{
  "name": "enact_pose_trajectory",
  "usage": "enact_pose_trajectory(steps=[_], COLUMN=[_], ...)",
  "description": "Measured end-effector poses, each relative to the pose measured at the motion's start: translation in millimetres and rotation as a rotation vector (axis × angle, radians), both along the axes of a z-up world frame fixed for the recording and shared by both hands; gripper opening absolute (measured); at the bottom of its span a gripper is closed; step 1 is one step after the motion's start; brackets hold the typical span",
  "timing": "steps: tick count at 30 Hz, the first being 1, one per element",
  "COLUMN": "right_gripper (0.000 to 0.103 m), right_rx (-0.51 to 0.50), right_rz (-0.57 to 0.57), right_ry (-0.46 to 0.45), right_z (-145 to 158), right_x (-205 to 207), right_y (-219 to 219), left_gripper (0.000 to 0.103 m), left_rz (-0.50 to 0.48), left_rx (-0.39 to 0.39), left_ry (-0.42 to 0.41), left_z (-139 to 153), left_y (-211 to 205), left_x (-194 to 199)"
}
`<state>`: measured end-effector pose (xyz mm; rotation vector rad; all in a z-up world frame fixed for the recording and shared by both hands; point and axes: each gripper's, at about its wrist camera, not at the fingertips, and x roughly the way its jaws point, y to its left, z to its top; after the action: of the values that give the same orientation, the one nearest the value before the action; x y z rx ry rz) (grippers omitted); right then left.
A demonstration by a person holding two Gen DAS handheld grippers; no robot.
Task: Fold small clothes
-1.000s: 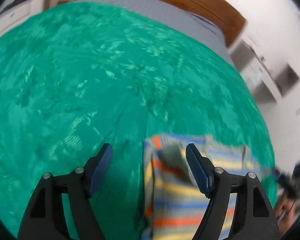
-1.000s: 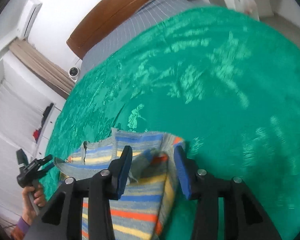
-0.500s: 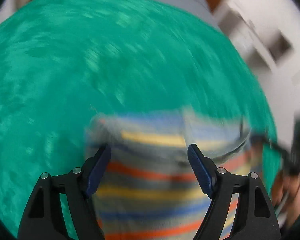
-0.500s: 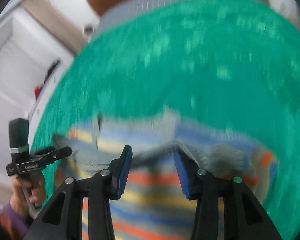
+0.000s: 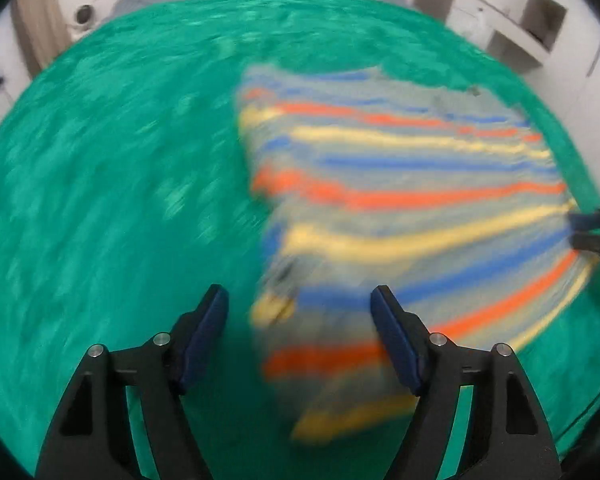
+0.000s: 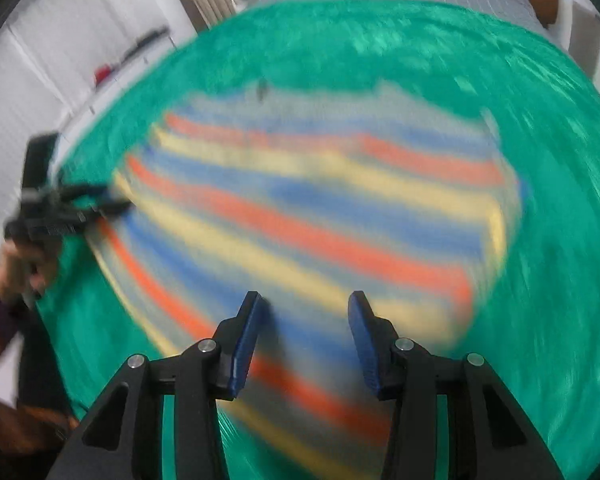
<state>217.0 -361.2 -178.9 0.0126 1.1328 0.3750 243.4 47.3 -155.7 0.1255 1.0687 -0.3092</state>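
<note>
On top of the green bed cover [image 5: 100,160] the small stripy top [image 5: 400,168] lies spread out flat, all blurry. L claw [image 5: 300,300] is wide open w/ its jaws just pulled in a tiny bit; the top's near left edge sits between them but isn't pinched. R claw [image 6: 305,308] hangs over the top's near part, jaws about half apart & not squeezing the cloth, as far as the blur lets me tell.

A: Green bedspread [image 5: 100,200] left of striped garment [image 5: 400,168] is seen bare; passage allowed there.
B: Noted. On the garment's other side, the way is blocked by the right gripper [image 5: 580,232].
</note>
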Motion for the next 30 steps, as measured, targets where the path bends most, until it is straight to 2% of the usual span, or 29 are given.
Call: enact_pose_trajectory(steps=[2, 3, 6, 8, 11, 14, 15, 19, 22, 24, 25, 26, 27, 28, 29, 30], right_gripper=[0.045, 0.047, 0.050, 0.051, 0.058, 0.058, 0.058, 0.058, 0.058, 0.058, 0.058, 0.058, 0.058, 0.058, 0.058, 0.058], right_rx=[-0.019, -0.055, 0.014, 0.028, 0.106, 0.204, 0.240, 0.359, 0.428, 0.489, 0.508, 0.529, 0.534, 0.531, 0.534, 0.548], right_rz=[-0.028, -0.075, -0.166, -0.207, -0.229, -0.259, -0.272, -0.317, -0.337, -0.342, -0.336, -0.322, -0.311, -0.308, -0.316, -0.330], right_ry=[-0.023, -0.004, -0.002, -0.023, -0.047, -0.042, -0.044, -0.037, -0.016, 0.020, 0.038, 0.067, 0.087, 0.100, 0.109, 0.115], right_z=[-4, -8, -2, 5, 10, 9, 8, 5, 2, -4, -8, -12, -16, -20, -24, -26], right_x=[-24, -32, -50, -60, -65, -55, -48, -27, -18, -5, 3, 15, 27, 39, 56, 67], right_y=[-23, -34, -61, -71, -86, -98, -97, -111, -126, -134, -136, -136, -135, -134, -132, -131], left_gripper=[0.077, 0.077, 0.076, 0.077, 0.082, 0.082, 0.082, 0.082, 0.082, 0.080, 0.076, 0.058, 0.027, 0.012, 0.006, 0.006], left_rz=[0.035, 0.055, 0.081, 0.048, -0.078, -0.259, -0.336, -0.519, -0.602, -0.622, -0.625, -0.621, -0.600, -0.560, -0.529, -0.504], left_rx=[0.027, 0.046, 0.066, 0.064, 0.043, 0.035, 0.035, 0.023, 0.050, 0.080, 0.087, 0.083, 0.084, 0.093, 0.082, 0.040], left_ry=[-0.013, -0.020, -0.034, -0.077, -0.141, -0.180, -0.182, -0.191, -0.182, -0.233, -0.253, -0.258, -0.264, -0.276, -0.272, -0.252], left_z=[1, 5, 15, 26, 45, 48, 44, 21, 0, -7, -7, -6, -5, -5, -4, -3], left_y=[15, 20, 18, 3, -43, -111, -142, -230, -284, -308, -317, -319, -322, -323, -322, -318], left_x=[-3, -5, -7, -21, -48, -73, -82, -103, -111, -115, -115, -114, -111, -106, -102, -97])
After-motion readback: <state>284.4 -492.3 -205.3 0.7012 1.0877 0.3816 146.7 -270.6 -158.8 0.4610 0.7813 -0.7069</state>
